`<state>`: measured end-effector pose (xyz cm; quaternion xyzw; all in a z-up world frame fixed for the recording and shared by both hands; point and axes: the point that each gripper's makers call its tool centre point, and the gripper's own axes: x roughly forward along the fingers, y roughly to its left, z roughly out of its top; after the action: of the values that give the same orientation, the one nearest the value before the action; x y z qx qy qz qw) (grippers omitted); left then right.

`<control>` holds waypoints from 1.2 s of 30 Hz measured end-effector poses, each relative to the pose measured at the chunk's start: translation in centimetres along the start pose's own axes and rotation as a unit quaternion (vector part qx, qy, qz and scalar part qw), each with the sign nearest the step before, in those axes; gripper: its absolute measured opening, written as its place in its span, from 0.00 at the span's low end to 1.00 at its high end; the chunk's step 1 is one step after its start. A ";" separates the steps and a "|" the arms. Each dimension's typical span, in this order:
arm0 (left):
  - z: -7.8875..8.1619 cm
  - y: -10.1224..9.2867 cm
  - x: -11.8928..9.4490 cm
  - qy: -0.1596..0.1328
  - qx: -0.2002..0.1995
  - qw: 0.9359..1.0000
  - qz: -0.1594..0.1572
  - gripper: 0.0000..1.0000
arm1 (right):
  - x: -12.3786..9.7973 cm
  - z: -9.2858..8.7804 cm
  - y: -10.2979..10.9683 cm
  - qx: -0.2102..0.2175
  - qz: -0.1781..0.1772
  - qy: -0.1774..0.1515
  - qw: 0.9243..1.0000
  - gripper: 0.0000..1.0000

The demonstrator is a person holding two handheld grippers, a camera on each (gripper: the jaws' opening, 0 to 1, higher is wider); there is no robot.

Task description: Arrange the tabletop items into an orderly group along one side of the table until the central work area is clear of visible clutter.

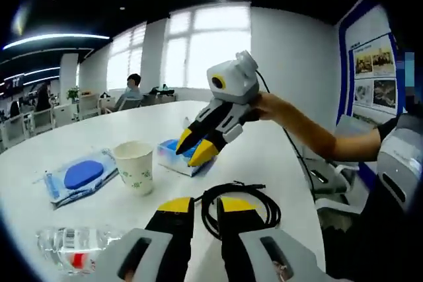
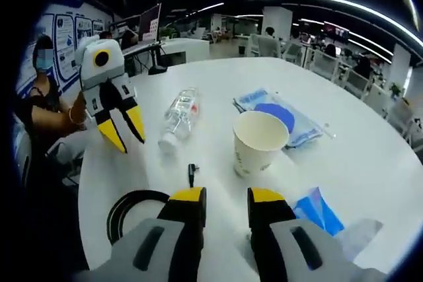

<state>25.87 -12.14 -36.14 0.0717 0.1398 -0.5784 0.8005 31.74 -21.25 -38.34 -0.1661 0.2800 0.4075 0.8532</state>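
On the round white table (image 1: 99,130) lie a paper cup (image 1: 134,166), a blue tissue pack (image 1: 173,156), a blue pad in a clear bag (image 1: 79,176), a clear water bottle (image 1: 73,247) and a coiled black cable (image 1: 254,197). My left gripper (image 1: 206,204) is open and holds nothing, with the cable just beyond its jaws. My right gripper (image 1: 192,150) hovers open over the tissue pack. In the right gripper view, my right gripper (image 2: 227,195) is open before the cup (image 2: 259,140). The left gripper (image 2: 130,142) hangs above the table's left edge near the bottle (image 2: 180,120).
The bagged blue pad (image 2: 284,117) lies behind the cup, the tissue pack (image 2: 317,212) at the lower right and the cable (image 2: 132,209) at the lower left. A person's arm (image 1: 310,133) reaches in from the right. Chairs and desks stand beyond the table.
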 end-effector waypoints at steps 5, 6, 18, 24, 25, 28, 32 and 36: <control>0.2 1.4 -0.1 0.001 0.037 0.999 0.025 0.16 | 0.4 0.5 -0.7 -0.005 -0.012 -0.010 1.000 0.21; 0.5 1.9 -0.1 0.003 0.059 0.998 0.037 0.16 | 0.6 0.8 -0.8 -0.004 -0.013 -0.014 1.000 0.22; 2.2 5.3 0.0 -0.016 0.102 0.993 0.057 0.19 | 1.0 2.4 -1.6 -0.003 -0.029 -0.051 0.998 0.22; 0.8 6.5 -2.2 0.005 0.115 0.991 0.072 0.22 | 1.2 3.0 -1.2 -0.008 -0.023 -0.063 0.998 0.22; 0.7 6.7 -2.6 0.008 0.119 0.990 0.078 0.23 | 1.4 3.1 -1.0 -0.008 -0.022 -0.066 0.998 0.22; 0.7 7.0 -3.6 0.003 0.121 0.989 0.088 0.23 | 2.0 3.5 -0.1 -0.011 -0.015 -0.070 0.997 0.22; 0.9 7.5 -4.9 -0.003 0.124 0.987 0.104 0.23 | 2.7 3.5 1.0 -0.020 -0.009 -0.059 0.998 0.22; 1.2 8.9 -6.9 -0.001 0.149 0.981 0.127 0.23 | 2.6 4.1 2.6 -0.028 0.003 -0.067 0.997 0.22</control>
<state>32.41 -3.37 -33.26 0.2065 0.0413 -0.4864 0.8480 32.45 -16.00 -36.89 -0.1612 0.2111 0.4276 0.8641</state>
